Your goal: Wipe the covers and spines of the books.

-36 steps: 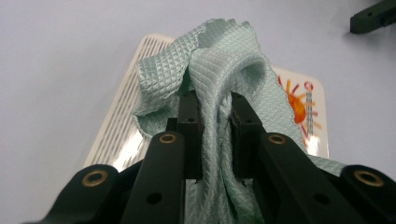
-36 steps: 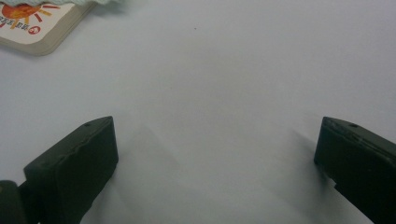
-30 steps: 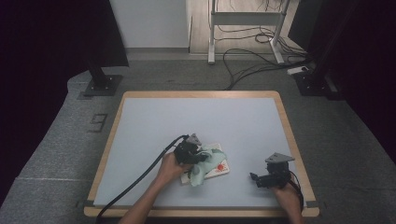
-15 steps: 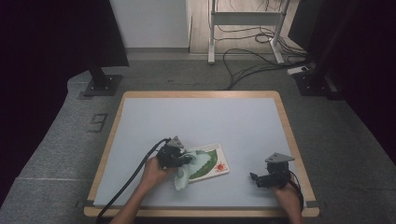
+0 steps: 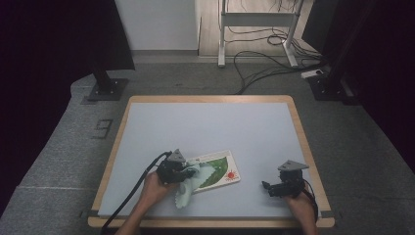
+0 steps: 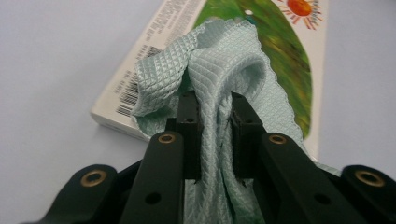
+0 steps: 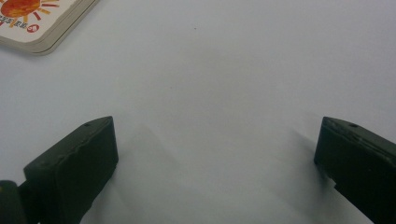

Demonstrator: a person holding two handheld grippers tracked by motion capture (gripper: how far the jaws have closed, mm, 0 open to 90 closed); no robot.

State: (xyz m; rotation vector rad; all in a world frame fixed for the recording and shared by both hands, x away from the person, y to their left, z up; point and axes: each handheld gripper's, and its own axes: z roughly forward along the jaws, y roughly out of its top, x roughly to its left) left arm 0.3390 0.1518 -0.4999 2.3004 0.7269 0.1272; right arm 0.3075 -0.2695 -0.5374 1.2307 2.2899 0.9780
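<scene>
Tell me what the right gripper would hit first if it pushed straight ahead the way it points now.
Probably nothing soon: the right gripper has open jaws over bare table. The book lies off to one side of that line, in the right gripper view's upper left corner, so it would likely be missed, though depth is hard to judge.

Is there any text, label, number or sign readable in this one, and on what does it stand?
None can be read.
Book: barcode with small digits and print along its white edge, too blurred to read.
Book corner: tiny red print beside the sun picture, too small to read.
Cloth in the left gripper: no text.
</scene>
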